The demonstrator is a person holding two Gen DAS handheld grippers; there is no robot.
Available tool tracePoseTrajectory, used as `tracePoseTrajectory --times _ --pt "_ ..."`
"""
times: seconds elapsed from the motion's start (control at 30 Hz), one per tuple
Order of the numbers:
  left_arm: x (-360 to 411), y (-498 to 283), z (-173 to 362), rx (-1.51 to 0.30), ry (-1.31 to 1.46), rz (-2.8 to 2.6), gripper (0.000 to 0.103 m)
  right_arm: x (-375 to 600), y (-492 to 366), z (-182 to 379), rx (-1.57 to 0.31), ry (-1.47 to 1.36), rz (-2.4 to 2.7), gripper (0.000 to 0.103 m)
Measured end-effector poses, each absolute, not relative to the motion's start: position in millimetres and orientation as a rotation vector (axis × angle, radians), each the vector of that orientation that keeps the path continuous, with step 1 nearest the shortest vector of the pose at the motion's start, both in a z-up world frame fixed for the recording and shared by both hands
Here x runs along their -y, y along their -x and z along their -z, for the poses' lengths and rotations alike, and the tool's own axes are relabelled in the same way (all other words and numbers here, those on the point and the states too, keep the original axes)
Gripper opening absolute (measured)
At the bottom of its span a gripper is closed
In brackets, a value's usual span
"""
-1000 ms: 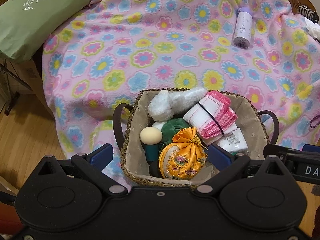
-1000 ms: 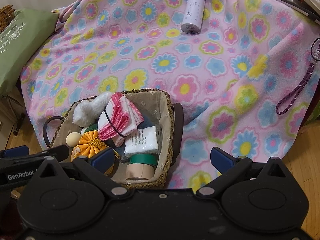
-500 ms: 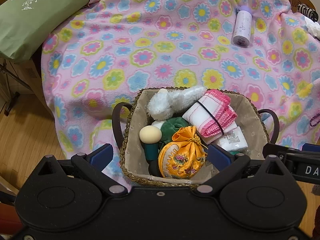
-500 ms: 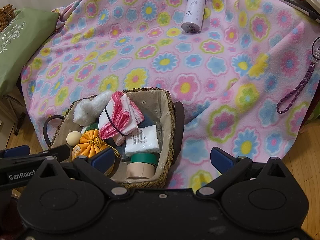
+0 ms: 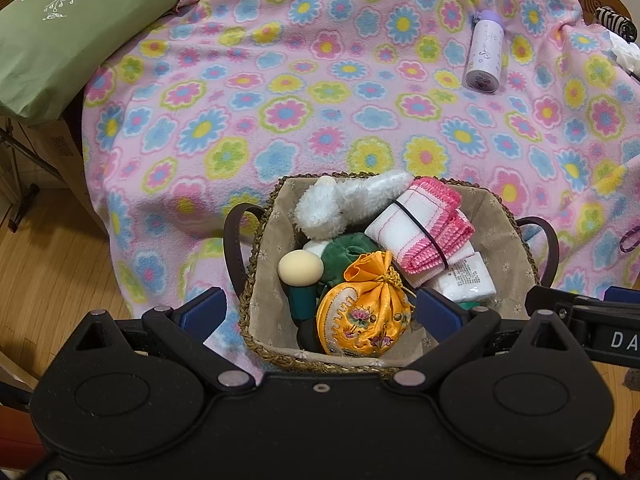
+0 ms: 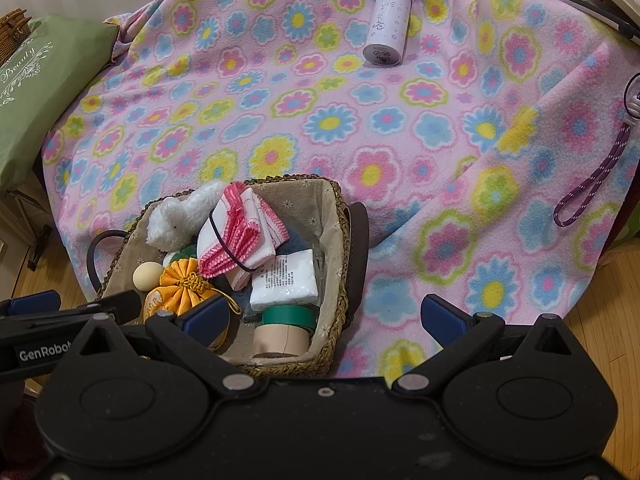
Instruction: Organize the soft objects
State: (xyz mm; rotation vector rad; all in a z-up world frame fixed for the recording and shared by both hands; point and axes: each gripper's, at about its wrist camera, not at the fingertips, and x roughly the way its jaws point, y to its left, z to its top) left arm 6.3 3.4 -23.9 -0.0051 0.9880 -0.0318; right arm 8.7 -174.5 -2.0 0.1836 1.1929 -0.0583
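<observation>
**Bright florals, muted basket**

Before you, the blanket (image 5: 320, 92) is pink fleece strewn with blue, yellow, green and magenta flowers. Your basket (image 5: 276, 356) is brown weave with a beige lining sprigged in small white blossoms and dark brown handles. Inside it you see a white plush (image 5: 340, 208), a white cloth (image 5: 420, 228) edged in pink and banded in black, an orange satin pouch (image 5: 364, 312) embroidered with pink flowers, a cream sponge (image 5: 300, 267) and a white packet (image 6: 286, 278) printed in black. The tape rolls (image 6: 284, 330) are green and tan. The bottle (image 6: 386, 24) is lilac with a purple cap; the pillow (image 5: 60, 36) is green with white script; the cord (image 6: 592, 184) is purple flecked white.
</observation>
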Motion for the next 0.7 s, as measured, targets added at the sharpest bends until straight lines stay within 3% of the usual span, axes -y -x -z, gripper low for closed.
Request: tracePoseTrajectory --times 0.7 --pt "-2.7 -6.2 25.2 -0.991 0.004 0.032 0.098 174.2 -7.5 2.7 -1.194 -0.184 0.057 0.103"
